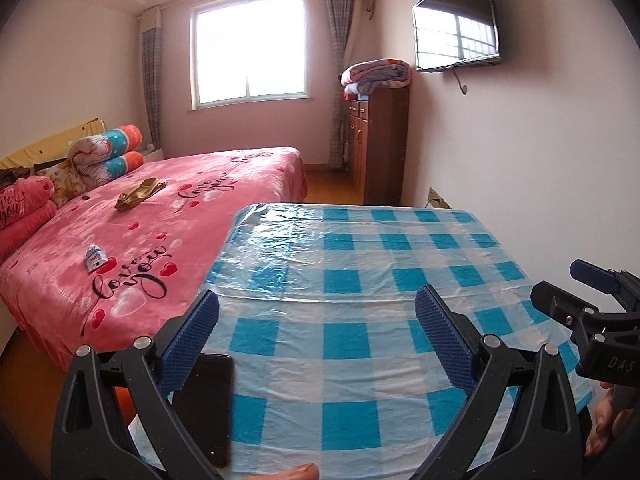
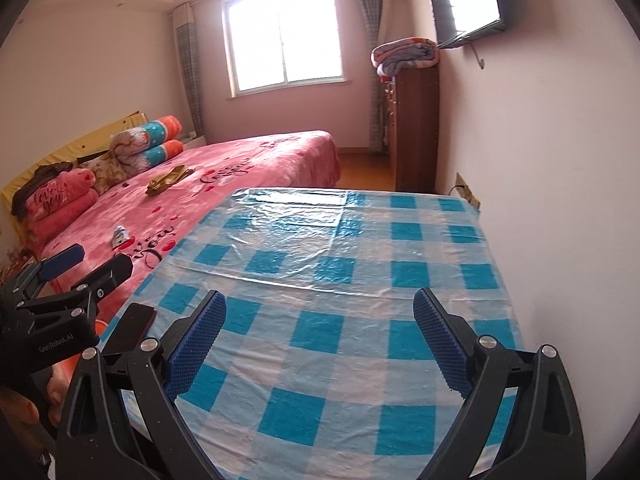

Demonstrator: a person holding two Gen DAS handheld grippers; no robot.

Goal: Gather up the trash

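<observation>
Both grippers are held low over the near edge of a table covered with a blue-and-white checked plastic cloth, side by side, pointed across the table toward the window. Left gripper is seen with its blue ribbed fingers spread wide, nothing between them; a fingertip of the holding hand is glimpsed at the bottom edge. Right gripper is likewise spread wide and empty, level with the left one, its side seen at the right edge of the left wrist view. A dark phone is laid flat at the table's near left corner, partly hidden behind the left gripper's left finger.

Trash is seen on the pink bed left of the table, well apart from both grippers. A small white-and-blue wrapper is laid near the bed's near side, crumpled, long axis not readable. A gold wrapper is laid farther up toward the pillows, its long axis running diagonally from near-left to far-right. A dresser with folded blankets and a wall TV are seen on the right.
</observation>
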